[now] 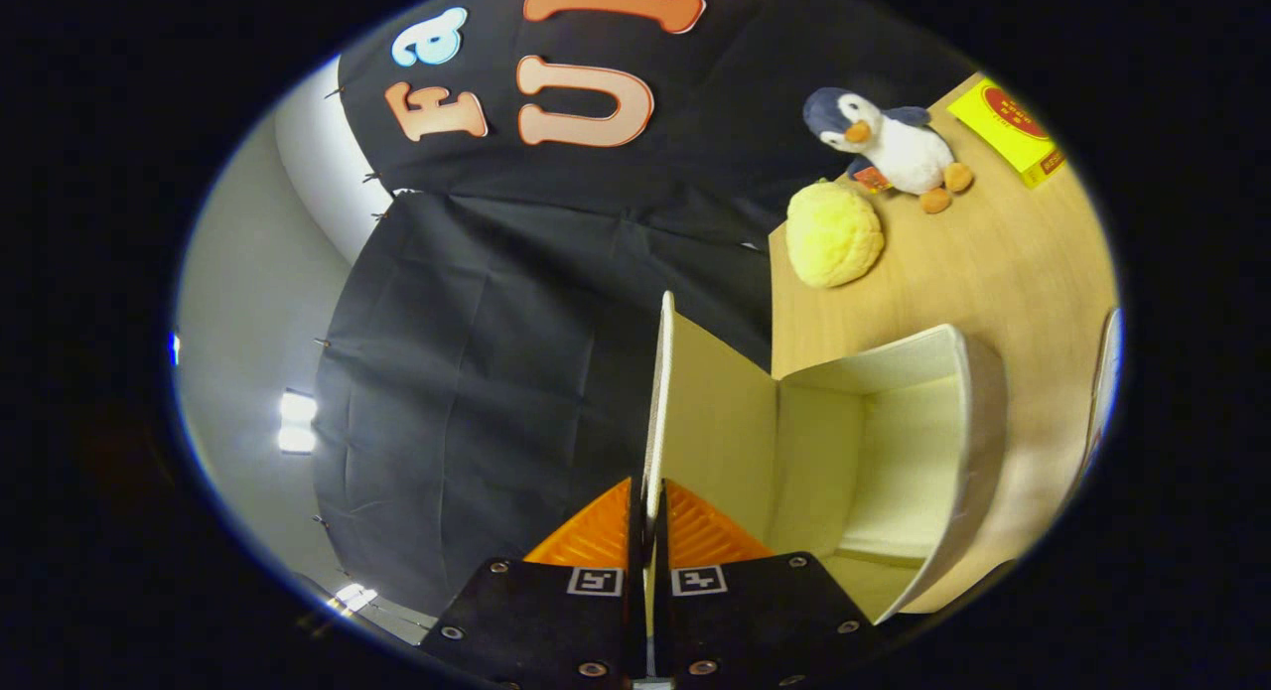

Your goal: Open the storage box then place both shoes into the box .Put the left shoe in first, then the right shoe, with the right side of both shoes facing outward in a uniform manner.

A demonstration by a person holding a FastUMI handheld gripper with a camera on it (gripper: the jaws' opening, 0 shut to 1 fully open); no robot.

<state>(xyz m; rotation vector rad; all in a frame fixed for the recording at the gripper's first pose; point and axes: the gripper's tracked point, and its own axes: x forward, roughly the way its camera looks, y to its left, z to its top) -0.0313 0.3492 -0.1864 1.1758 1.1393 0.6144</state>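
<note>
Gripper [650, 516] clamped on lid [663, 392], both fingers pinching its thin edge, swinging it up so box [978, 422] opens. Box empty on table [993, 263]; penguin [894, 144] & yellow plush [834, 233] sit far side.

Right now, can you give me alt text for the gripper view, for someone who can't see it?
The tongs are shut on the raised lid of the open, empty storage box, which rests on a wooden table. Beyond the box sit a yellow plush ball, a plush penguin and a yellow carton.
</note>
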